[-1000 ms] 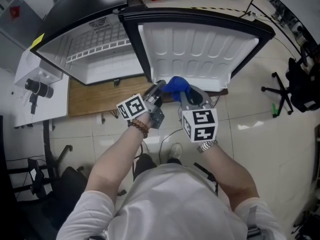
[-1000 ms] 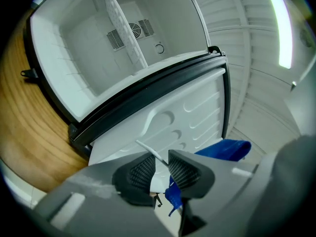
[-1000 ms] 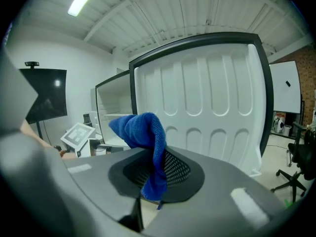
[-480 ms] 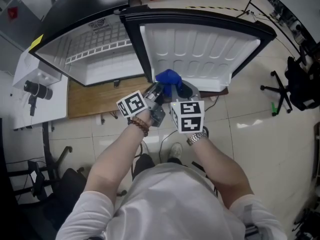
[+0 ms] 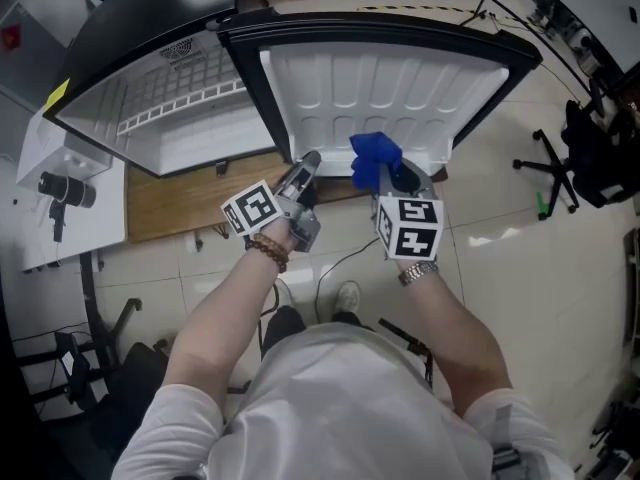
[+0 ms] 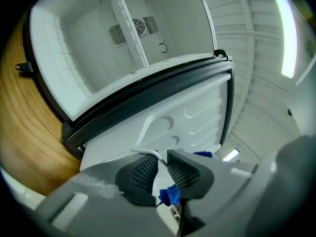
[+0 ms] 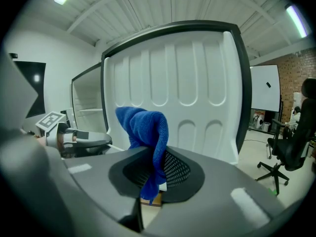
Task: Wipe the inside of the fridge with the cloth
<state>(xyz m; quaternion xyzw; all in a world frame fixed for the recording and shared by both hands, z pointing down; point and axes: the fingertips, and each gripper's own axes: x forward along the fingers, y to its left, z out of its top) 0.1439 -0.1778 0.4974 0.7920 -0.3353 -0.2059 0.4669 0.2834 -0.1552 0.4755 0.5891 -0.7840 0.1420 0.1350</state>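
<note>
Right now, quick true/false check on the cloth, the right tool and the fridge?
1. The right tool is clamped on the blue cloth. True.
2. The fridge door is shut. False: it stands open, with its white inner liner showing.
3. The blue cloth is inside the fridge compartment. False: it is held outside, in front of the open door.
4. A white wire shelf sits in the fridge compartment. True.
</note>
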